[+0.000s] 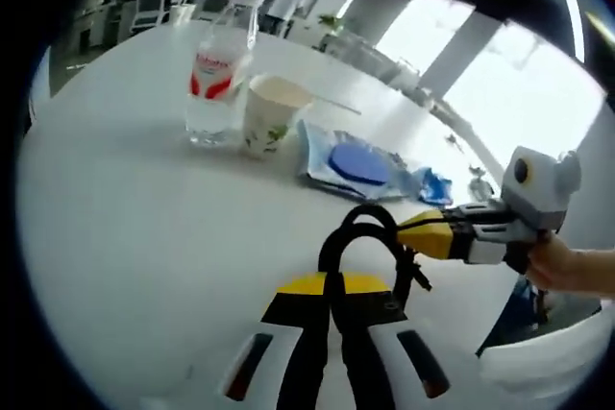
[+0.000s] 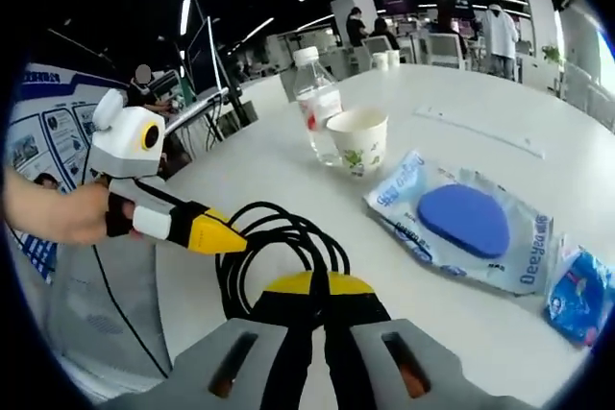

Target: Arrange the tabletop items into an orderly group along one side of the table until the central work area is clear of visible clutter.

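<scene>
Two grippers meet on a coiled black cable [image 2: 279, 247]: left gripper [image 2: 216, 234] and right gripper [image 1: 408, 228] both appear clamped on it. Bottle [image 2: 315, 103], cup [image 2: 358, 141], blue packet [image 2: 461, 223] line the white surface [image 1: 125, 208]; near side open.

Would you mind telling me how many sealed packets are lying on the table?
2: a large packet with a blue disc beside the paper cup, and a small blue packet just beyond it.
</scene>
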The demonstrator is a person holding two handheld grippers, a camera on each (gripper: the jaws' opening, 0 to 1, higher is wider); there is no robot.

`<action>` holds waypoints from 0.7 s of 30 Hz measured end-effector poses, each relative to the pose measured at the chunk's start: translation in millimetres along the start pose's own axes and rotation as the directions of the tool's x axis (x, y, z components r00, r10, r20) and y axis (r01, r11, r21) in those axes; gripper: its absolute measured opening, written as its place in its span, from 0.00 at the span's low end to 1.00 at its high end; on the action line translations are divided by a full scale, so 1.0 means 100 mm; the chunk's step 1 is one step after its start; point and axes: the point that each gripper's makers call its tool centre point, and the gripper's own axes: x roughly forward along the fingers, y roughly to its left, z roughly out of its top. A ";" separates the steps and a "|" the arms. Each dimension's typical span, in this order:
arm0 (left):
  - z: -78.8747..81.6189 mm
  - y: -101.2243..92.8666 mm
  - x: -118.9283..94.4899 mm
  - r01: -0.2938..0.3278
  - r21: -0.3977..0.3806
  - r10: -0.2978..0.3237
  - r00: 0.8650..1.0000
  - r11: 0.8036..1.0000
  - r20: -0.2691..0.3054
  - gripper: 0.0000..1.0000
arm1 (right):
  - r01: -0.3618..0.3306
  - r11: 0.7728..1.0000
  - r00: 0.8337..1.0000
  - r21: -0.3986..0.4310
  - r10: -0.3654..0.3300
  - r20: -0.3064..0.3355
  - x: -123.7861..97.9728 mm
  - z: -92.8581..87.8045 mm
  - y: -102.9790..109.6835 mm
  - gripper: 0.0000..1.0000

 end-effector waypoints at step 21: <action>0.03 -0.82 0.42 0.111 0.121 -0.103 0.992 0.986 -0.073 0.00 | 0.130 0.989 0.989 0.070 -0.134 0.056 -0.77 -0.17 -0.50 0.00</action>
